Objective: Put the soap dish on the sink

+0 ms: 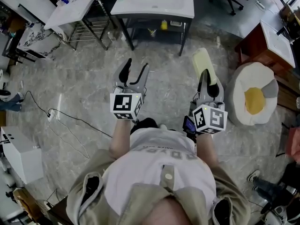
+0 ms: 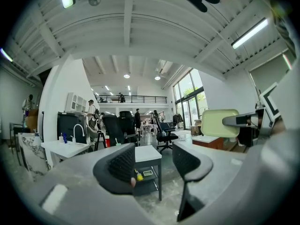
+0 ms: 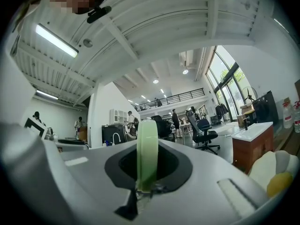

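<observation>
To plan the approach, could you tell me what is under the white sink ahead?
A lower shelf holding a small yellow object and a pale flat item. The sink itself covers the shelf's back part.

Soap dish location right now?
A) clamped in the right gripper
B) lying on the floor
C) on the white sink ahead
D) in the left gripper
A: the pale green soap dish stands edge-on between the shut jaws of the right gripper. The left gripper is open with nothing between its jaws, and the sink lies ahead, apart from the dish.
</observation>
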